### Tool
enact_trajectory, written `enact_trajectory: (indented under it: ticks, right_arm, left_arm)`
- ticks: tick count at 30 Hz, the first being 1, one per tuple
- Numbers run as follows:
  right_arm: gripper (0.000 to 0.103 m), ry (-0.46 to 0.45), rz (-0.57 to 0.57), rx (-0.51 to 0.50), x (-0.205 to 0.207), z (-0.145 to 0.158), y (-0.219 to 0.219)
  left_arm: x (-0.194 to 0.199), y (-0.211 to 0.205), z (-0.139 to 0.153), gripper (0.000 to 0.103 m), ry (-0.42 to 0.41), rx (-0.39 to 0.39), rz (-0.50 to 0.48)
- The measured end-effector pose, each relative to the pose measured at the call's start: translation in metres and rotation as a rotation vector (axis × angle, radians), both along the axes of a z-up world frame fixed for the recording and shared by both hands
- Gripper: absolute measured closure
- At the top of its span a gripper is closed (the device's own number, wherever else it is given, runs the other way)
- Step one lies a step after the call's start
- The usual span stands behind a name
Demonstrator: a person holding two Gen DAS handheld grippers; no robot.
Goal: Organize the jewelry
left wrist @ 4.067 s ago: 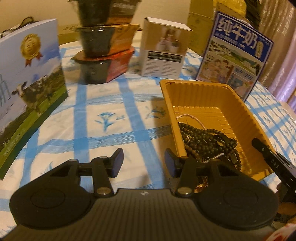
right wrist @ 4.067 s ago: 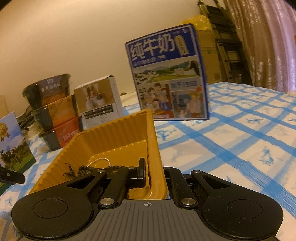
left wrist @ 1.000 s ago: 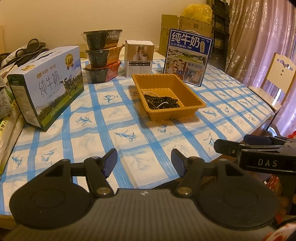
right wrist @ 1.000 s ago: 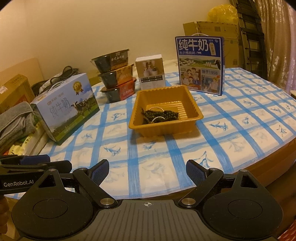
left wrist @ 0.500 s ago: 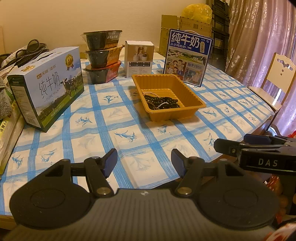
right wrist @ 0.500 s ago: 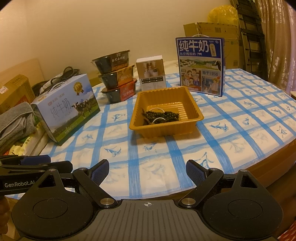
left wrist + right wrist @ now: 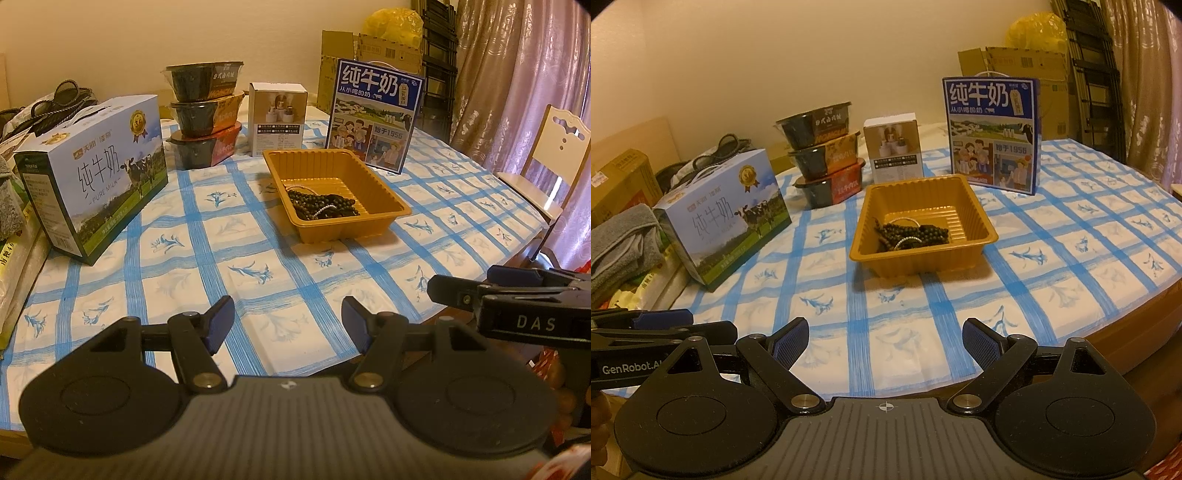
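Note:
An orange plastic tray (image 7: 380, 184) (image 7: 979, 218) stands mid-table on the blue-checked cloth. Dark bead strands (image 7: 325, 206) (image 7: 912, 234) and a thin pale bracelet lie heaped inside it. My left gripper (image 7: 288, 319) is open and empty, held back over the table's near edge. My right gripper (image 7: 884, 338) is open and empty, also at the near edge, well short of the tray. Each gripper shows at the side of the other's view: the right one in the left wrist view (image 7: 517, 302), the left one in the right wrist view (image 7: 657, 339).
A milk carton box (image 7: 96, 173) stands at the left. Stacked noodle bowls (image 7: 205, 114), a small white box (image 7: 279, 118) and a blue milk box (image 7: 375, 114) stand behind the tray. A chair (image 7: 546, 162) is at the right. Folded grey cloth (image 7: 620, 243) lies far left.
Over four seconds both grippers pulled far back from the tray to the table's near edge, and the right gripper opened. In the last second the views are almost unchanged.

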State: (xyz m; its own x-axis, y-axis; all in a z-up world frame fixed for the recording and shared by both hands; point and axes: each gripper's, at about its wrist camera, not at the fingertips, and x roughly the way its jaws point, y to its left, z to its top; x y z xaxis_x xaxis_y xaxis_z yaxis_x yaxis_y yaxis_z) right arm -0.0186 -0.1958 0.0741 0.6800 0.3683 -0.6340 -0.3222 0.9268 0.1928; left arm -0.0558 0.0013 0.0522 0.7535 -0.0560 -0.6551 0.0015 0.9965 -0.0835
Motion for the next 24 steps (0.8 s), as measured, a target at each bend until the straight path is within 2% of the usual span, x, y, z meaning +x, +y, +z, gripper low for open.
enact_trajectory:
  ticks: [24]
  right_arm:
    - [0.013, -0.002, 0.001, 0.002, 0.0003, 0.0001, -0.0002]
  left_arm:
    - [0.0005, -0.0009, 0.0009, 0.041, -0.002, 0.001, -0.003]
